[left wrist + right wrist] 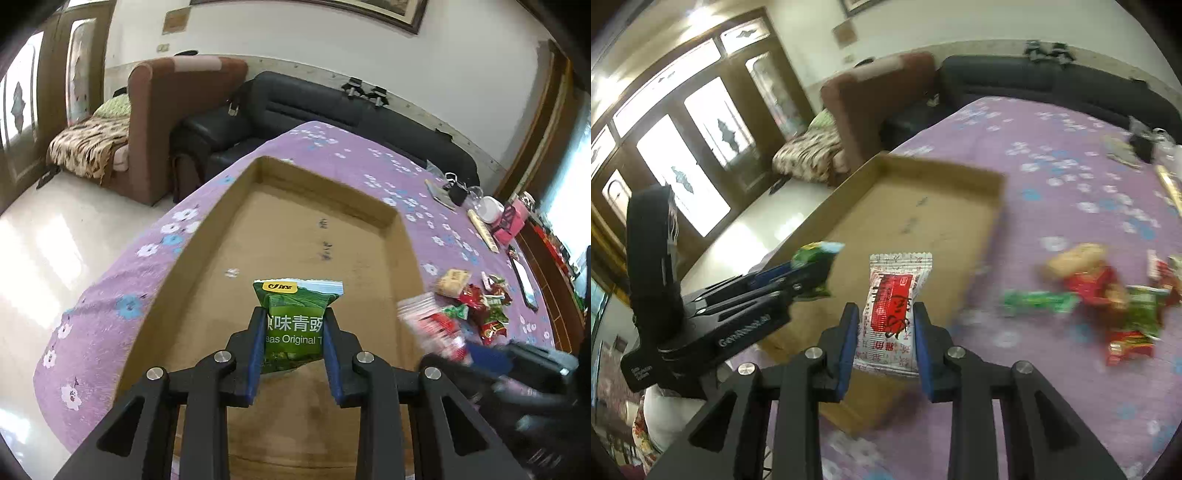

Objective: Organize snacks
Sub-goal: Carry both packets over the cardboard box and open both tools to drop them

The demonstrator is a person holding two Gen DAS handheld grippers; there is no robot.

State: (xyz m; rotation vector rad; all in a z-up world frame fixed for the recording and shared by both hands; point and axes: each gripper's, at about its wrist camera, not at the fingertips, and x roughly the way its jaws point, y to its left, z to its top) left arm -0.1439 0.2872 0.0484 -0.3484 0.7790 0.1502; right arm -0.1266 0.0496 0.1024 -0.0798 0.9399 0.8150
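My left gripper (pixel 294 325) is shut on a green pea snack packet (pixel 295 325) and holds it above the shallow cardboard tray (pixel 207 243). My right gripper (pixel 886 325) is shut on a white and red snack packet (pixel 894 310) at the tray's (pixel 993 192) near right edge. The right gripper also shows blurred in the left wrist view (pixel 461 350) with its packet (pixel 428 317). The left gripper shows in the right wrist view (pixel 798 273) with the green packet (pixel 812 258). A pile of loose snacks (pixel 476 306) lies on the purple cloth right of the tray, also in the right wrist view (pixel 1108 295).
The purple flowered cloth (pixel 110 295) covers the table. A phone (pixel 526 284), a pink box (pixel 511 221), a white jar (pixel 489 208) and binder clips (pixel 456 188) lie along the far right. A black sofa (pixel 314 107) and a brown armchair (pixel 166 122) stand beyond.
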